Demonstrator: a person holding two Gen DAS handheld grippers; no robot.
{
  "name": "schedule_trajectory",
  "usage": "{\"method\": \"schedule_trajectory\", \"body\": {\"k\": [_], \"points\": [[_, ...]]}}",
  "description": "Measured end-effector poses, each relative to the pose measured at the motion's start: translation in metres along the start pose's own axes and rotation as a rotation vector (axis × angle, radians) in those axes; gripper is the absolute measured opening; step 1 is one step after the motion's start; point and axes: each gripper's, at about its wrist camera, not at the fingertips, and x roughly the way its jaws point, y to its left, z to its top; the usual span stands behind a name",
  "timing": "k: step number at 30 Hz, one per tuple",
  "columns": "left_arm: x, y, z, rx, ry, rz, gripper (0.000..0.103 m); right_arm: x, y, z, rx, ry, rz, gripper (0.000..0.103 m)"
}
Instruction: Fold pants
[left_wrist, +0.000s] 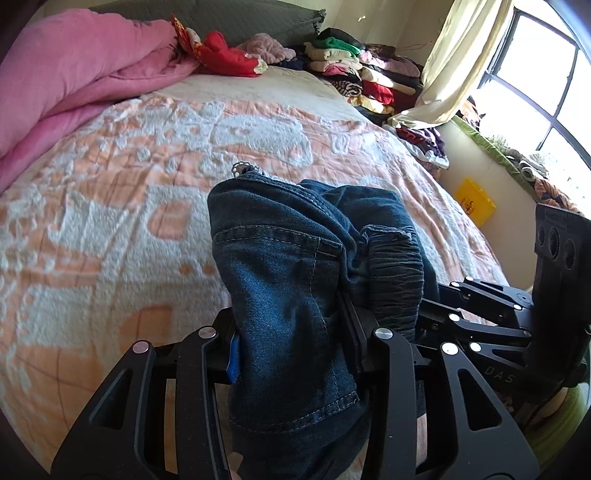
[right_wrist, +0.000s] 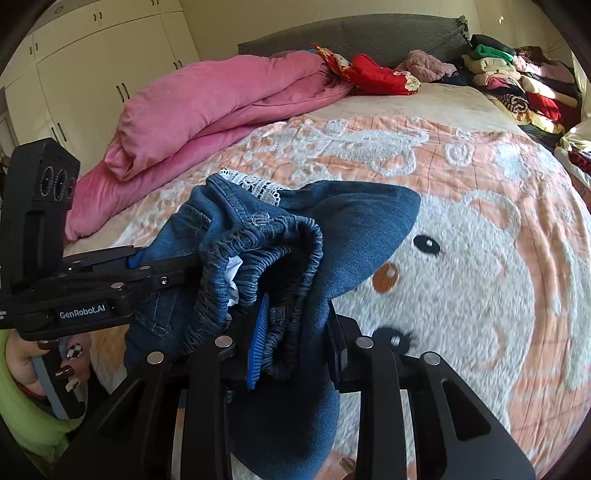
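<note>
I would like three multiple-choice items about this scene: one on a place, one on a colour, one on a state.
1. Where does the stack of folded clothes lie?
A. at the far corner of the bed, near the headboard
B. on top of the pink quilt
C. on the floor by the wardrobe

2. What colour are the pants?
A. black
B. dark blue denim
C. beige

3. How do the jaws of the right gripper stand?
A. wide open, nothing between them
B. shut on a red cushion
C. shut on the pants' elastic waistband

Answers: 1 A, the stack sits beside the grey headboard; 2 B, stitched blue denim shows; 3 C, gathered waistband is pinched between the pads.
</note>
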Motion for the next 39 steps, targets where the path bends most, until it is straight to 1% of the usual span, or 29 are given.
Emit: {"method": "schedule_trajectory", "body": {"k": [8,13,15,17,19,22,23,26,30,32,37,38,39], "points": [[0.016,0.009,0.01,-0.01,0.001,0.031,0.032,0.023,-0.004,0.018,-0.029,0.012,-0.045,0.027],[0.028,0.016,0.007,-0.02,0.023,0.042,0.032,0.035,-0.006,0.017,-0.044,0.035,-0.081,0.029],[0.032,0.017,0.005,-0.021,0.03,0.049,0.033,0.038,-0.008,0.014,-0.045,0.044,-0.103,0.032],[0.036,0.018,0.003,-0.016,0.037,0.058,0.035,0.042,-0.011,0.011,-0.039,0.053,-0.129,0.042],[0.039,0.019,0.001,-0.018,0.047,0.061,0.04,0.046,-0.017,0.008,-0.028,0.068,-0.16,0.048],[0.045,0.021,-0.003,-0.019,0.061,0.071,0.044,0.053,-0.029,0.002,0.012,0.092,-0.173,0.059],[0.047,0.021,-0.004,-0.02,0.066,0.074,0.045,0.055,-0.033,0.001,0.031,0.102,-0.173,0.061],[0.052,0.023,-0.008,-0.023,0.079,0.078,0.047,0.06,-0.042,-0.004,0.081,0.114,-0.15,0.062],[0.051,0.024,-0.01,-0.04,0.081,0.071,0.048,0.058,-0.041,-0.004,0.076,0.109,-0.151,0.064],[0.047,0.022,-0.011,-0.036,0.075,0.073,0.049,0.054,-0.04,-0.004,0.081,0.101,-0.157,0.071],[0.035,0.02,-0.011,-0.043,0.062,0.072,0.053,0.034,-0.037,-0.004,0.095,0.06,-0.157,0.081],[0.032,0.018,-0.011,-0.043,0.057,0.071,0.054,0.03,-0.036,-0.004,0.095,0.051,-0.159,0.085],[0.028,0.017,-0.011,-0.039,0.048,0.07,0.058,0.023,-0.035,-0.005,0.094,0.033,-0.158,0.086]]}}
